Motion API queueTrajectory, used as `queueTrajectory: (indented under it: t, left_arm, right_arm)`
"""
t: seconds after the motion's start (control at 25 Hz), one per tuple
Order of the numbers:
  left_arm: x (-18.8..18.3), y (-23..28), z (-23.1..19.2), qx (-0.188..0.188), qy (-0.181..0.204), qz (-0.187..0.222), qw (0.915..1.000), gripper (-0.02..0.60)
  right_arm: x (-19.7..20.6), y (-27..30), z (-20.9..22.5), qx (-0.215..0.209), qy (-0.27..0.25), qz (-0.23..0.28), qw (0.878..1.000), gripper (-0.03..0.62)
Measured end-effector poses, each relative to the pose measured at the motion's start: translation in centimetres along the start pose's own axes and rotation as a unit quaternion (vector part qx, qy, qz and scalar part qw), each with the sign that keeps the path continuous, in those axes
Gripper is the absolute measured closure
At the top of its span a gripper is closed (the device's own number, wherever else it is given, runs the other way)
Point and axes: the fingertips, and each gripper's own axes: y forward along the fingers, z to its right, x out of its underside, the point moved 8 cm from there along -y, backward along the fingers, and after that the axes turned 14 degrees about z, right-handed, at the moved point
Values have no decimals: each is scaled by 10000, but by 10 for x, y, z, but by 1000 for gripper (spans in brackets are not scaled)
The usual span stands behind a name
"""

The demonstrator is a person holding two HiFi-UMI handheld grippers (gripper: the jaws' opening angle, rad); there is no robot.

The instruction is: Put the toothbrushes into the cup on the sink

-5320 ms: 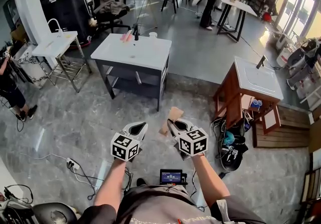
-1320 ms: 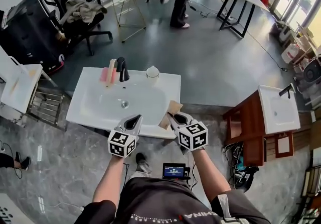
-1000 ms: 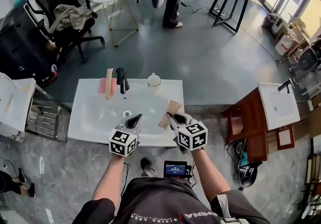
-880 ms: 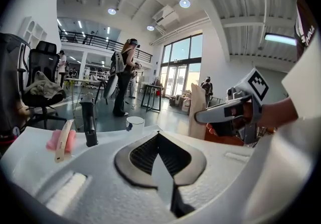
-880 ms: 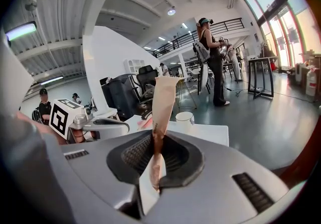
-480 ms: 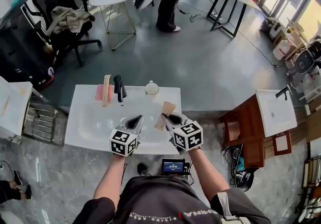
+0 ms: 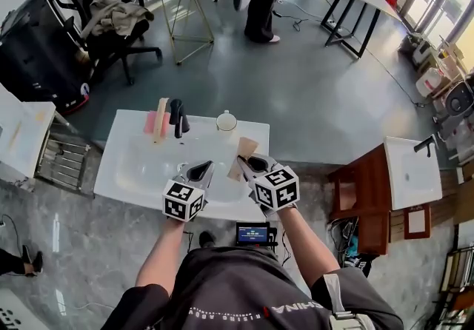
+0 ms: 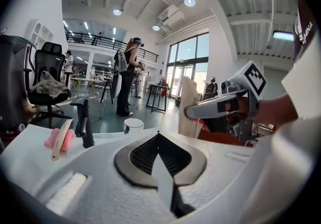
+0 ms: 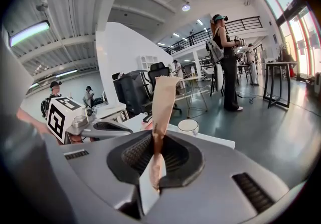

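Left claw [image 7: 198,172] is pressed together on nothing and hangs over the near side of the sink [image 7: 122,169]. We judge it is best kept low and clear of the other arm's path for now.

Along the far rim, starting at the left, a second toothbrush [image 7: 161,115] in a pale wrapper lies across a pink item [image 7: 150,123]. It sits just beside the black faucet [image 7: 178,115]. The white cup [image 7: 226,122] stands upright to the faucet's right, apart from it, with its mouth unobstructed.

Our right claw [image 7: 254,165] pinches the wrapped toothbrush [image 7: 243,149] near its lower end. Most of its length juts up and forward over the basin, short of the cup.

To do this step well, we should:
- Carry the brush forward until its free end is above the cup's mouth.
- Tilt the claw so that end points down.
- Lower it inside the rim before spreading the jaws.

The cup looks light, so a long brush pushed against its wall could tip it. We should come in from the right and go gently, away from the faucet.
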Motion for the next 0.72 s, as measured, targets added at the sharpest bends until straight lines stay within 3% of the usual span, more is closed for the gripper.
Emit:
queueTrajectory:
  t: [0.72]
  left_arm:
    - [5, 16, 24, -55, 124, -242, 9996, 572]
  right_arm:
    - [4, -12, 17, -274, 217, 55, 9994, 554]
